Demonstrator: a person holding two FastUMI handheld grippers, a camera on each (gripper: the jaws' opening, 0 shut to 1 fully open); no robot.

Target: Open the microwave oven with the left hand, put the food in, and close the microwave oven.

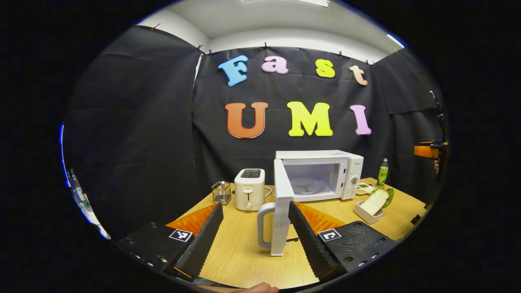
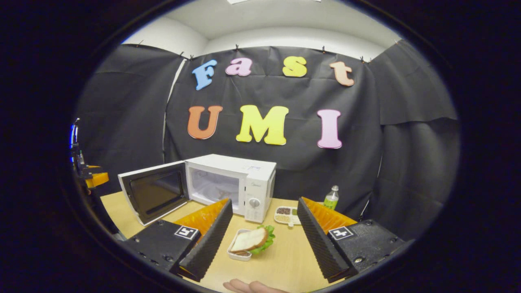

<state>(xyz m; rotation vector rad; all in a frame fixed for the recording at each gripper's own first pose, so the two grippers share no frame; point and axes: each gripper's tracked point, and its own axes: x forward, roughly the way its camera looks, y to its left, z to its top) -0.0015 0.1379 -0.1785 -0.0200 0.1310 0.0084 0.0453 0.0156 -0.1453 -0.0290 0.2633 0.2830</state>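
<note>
While the microwave (image 1: 321, 175) sits on the table (image 1: 240, 248) with its door (image 1: 281, 207) swung wide, the left gripper (image 1: 256, 232) is spread wide, door handle (image 1: 263, 226) between its fingers, touching neither as far as I can tell. Right gripper (image 2: 264, 232) is spread wide too, holding nothing, with the sandwich (image 2: 252, 240) in its little tray (image 2: 234, 254) lying between the fingers, just beside the microwave.

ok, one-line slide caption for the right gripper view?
Open right gripper aimed at the sandwich tray, microwave door swung open on the wooden table.
</note>
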